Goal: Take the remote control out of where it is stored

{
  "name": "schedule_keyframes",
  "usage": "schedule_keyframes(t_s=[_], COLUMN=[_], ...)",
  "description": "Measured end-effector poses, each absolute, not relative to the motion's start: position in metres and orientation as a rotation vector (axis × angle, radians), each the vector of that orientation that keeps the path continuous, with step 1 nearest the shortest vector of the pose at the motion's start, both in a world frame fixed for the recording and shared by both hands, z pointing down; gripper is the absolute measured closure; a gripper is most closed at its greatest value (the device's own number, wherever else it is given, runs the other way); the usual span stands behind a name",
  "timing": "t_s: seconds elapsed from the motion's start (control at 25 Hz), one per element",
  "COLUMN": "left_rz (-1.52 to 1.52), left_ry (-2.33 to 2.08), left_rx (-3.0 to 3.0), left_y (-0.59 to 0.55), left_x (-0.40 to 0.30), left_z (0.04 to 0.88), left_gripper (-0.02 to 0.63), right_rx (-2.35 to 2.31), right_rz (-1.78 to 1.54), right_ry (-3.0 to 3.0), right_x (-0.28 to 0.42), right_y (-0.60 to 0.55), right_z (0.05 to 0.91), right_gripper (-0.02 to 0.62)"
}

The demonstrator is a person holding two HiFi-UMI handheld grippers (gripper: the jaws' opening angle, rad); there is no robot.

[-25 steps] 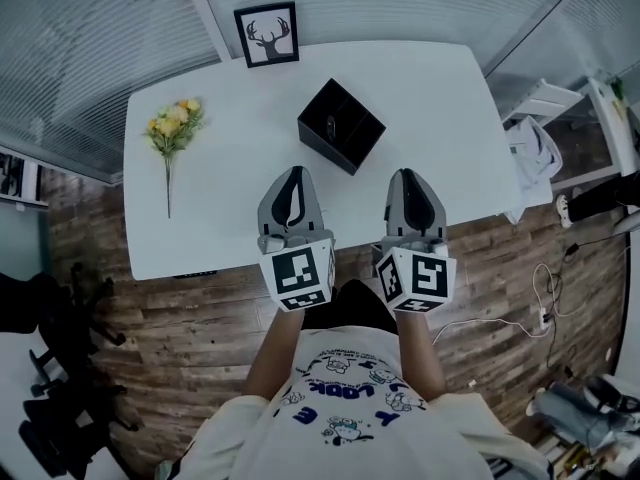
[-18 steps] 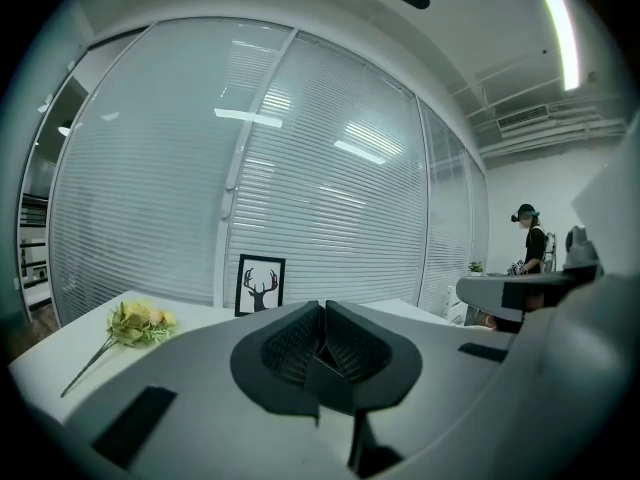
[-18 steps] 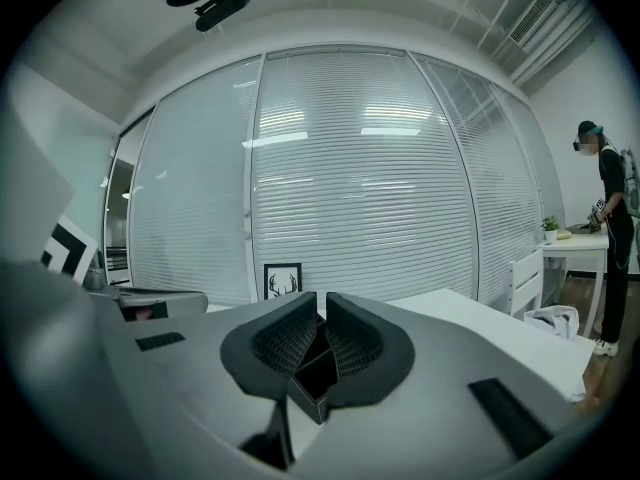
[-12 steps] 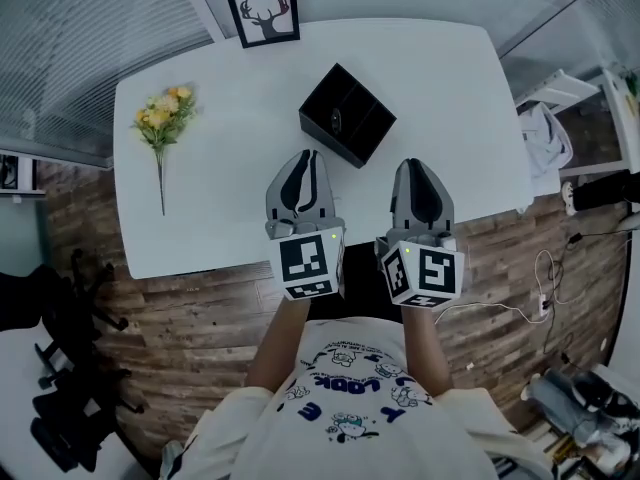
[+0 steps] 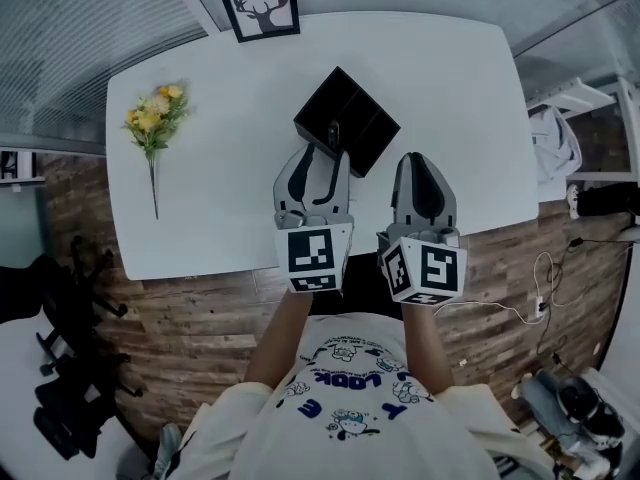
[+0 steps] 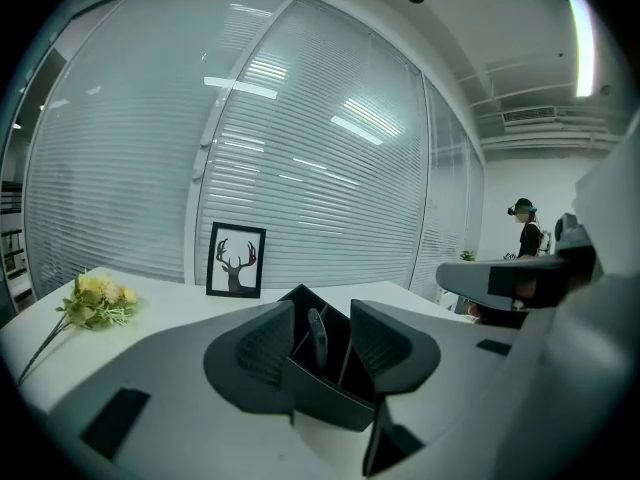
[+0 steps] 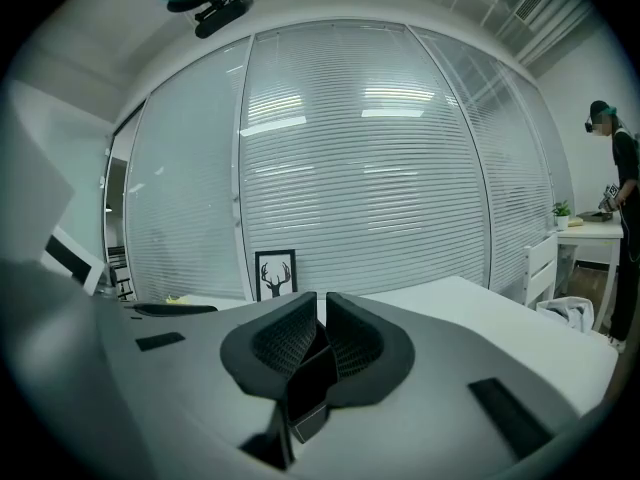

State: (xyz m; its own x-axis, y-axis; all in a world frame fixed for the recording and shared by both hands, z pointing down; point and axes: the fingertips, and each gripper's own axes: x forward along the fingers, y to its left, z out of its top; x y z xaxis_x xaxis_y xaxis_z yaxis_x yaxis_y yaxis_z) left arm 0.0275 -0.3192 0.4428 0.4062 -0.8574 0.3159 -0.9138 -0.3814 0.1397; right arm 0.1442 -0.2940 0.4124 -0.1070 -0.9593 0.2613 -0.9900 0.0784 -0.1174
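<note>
A black divided box (image 5: 352, 118) stands on the white table (image 5: 220, 168). The dark remote control (image 5: 332, 133) stands upright in one of its compartments. My left gripper (image 5: 322, 158) hovers at the box's near edge and its jaws are opening. In the left gripper view the remote control (image 6: 317, 336) shows in the gap between the fingers (image 6: 258, 353), inside the box (image 6: 325, 393), and the pads do not touch it. My right gripper (image 5: 417, 164) hangs to the right of the box, shut with nothing in it. In the right gripper view a corner of the box (image 7: 305, 388) shows below the right gripper (image 7: 321, 298).
A framed deer picture (image 5: 258, 5) leans at the table's far edge. A sprig of yellow flowers (image 5: 150, 123) lies at the table's left. Slatted glass walls stand behind the table. A person (image 7: 622, 218) stands at a desk far right.
Both grippers have moved forward up to the black box. The left gripper's jaws, shut before, now stand apart. The right gripper's jaws stay together.
</note>
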Motion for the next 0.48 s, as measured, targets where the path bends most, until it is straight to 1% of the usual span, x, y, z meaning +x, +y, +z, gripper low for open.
schedule_keyframes(t_s=[0.12,0.48], left_rz=[0.297,0.364], left_ry=[-1.539,-1.53], left_rx=[2.351,2.31], left_y=[-0.328,-0.348], left_x=[0.033,0.044], left_z=[0.453,0.477], left_gripper=[0.416,0.411], right_rx=[2.003,1.962], right_rz=[0.424,0.486], right_ry=[-2.216,-2.209], right_x=[0.149,0.157], right_y=[-0.303,-0.324], right_z=[0.42,0.443], right_gripper=[0.547,0.546])
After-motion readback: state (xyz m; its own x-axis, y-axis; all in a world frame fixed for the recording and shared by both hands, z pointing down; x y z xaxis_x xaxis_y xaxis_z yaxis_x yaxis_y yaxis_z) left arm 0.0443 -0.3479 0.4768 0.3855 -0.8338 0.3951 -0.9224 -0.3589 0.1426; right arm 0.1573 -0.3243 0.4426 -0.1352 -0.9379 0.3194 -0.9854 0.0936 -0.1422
